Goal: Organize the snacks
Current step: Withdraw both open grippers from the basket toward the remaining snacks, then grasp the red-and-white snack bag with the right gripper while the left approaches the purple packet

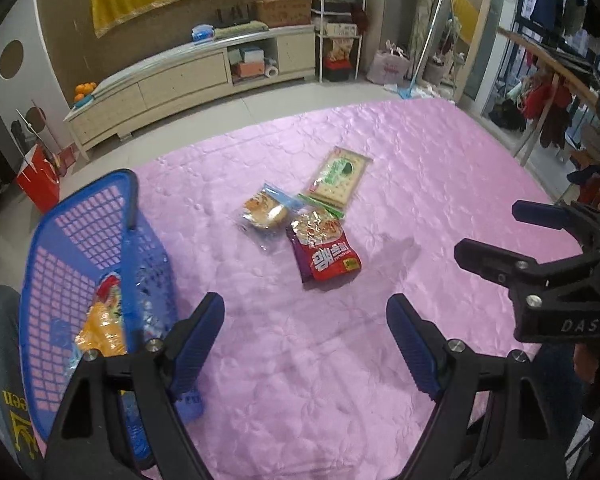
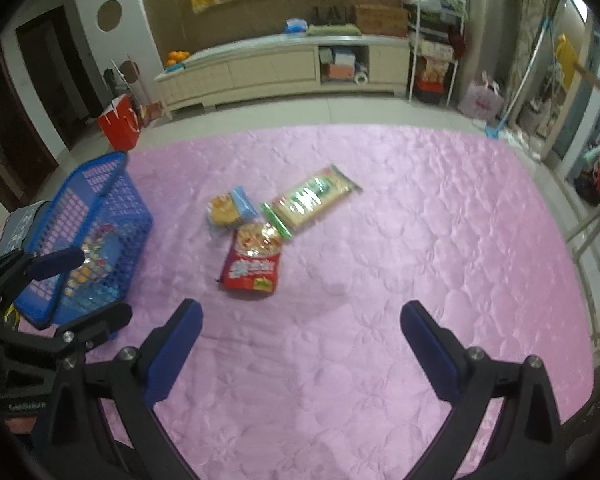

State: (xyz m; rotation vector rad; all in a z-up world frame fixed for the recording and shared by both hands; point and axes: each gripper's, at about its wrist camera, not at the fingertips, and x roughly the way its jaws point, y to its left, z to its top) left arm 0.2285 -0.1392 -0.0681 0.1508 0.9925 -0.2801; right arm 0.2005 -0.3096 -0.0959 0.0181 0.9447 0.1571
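Three snack packs lie together on the pink quilt [image 1: 420, 184]: a red packet [image 1: 326, 254] [image 2: 254, 262], a clear pack of sandwich biscuits [image 1: 265, 211] [image 2: 230, 208], and a long green-and-cream cracker pack [image 1: 336, 178] [image 2: 314, 198]. A blue plastic basket [image 1: 76, 248] [image 2: 88, 232] at the left holds an orange-yellow snack bag [image 1: 104, 320]. My left gripper [image 1: 306, 316] is open and empty, beside the basket, short of the snacks. My right gripper [image 2: 302, 322] is open and empty, below the red packet; it also shows in the left wrist view [image 1: 488, 232].
The quilt [image 2: 420, 240] covers the surface up to a tiled floor. Beyond stand a long cream TV cabinet [image 1: 188, 76], a red paper bag [image 2: 118, 126], a white shelf rack [image 1: 340, 36] and a folding wooden stand [image 1: 556, 92] at the right.
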